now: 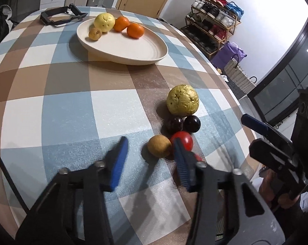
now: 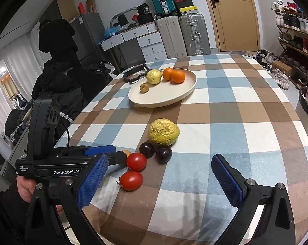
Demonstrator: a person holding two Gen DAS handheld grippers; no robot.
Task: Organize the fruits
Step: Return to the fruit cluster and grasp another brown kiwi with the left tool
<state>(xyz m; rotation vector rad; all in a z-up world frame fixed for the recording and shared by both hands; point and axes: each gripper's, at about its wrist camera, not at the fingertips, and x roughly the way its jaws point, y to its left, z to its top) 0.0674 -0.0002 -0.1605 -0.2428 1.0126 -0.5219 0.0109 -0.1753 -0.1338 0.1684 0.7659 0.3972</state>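
Observation:
A cream plate at the far side holds a yellow fruit, two oranges and a small brown fruit. Nearer on the checked cloth lie a wrinkled yellow fruit, two dark plums, two red tomatoes and a small tan fruit. My left gripper is open just in front of the tan fruit, its right finger over a tomato. My right gripper is open and empty, low by the tomatoes.
A black frame-like tool lies on the table behind the plate. The table edge curves away on the right, with a shoe rack and bags beyond it. Suitcases and drawers stand at the far wall.

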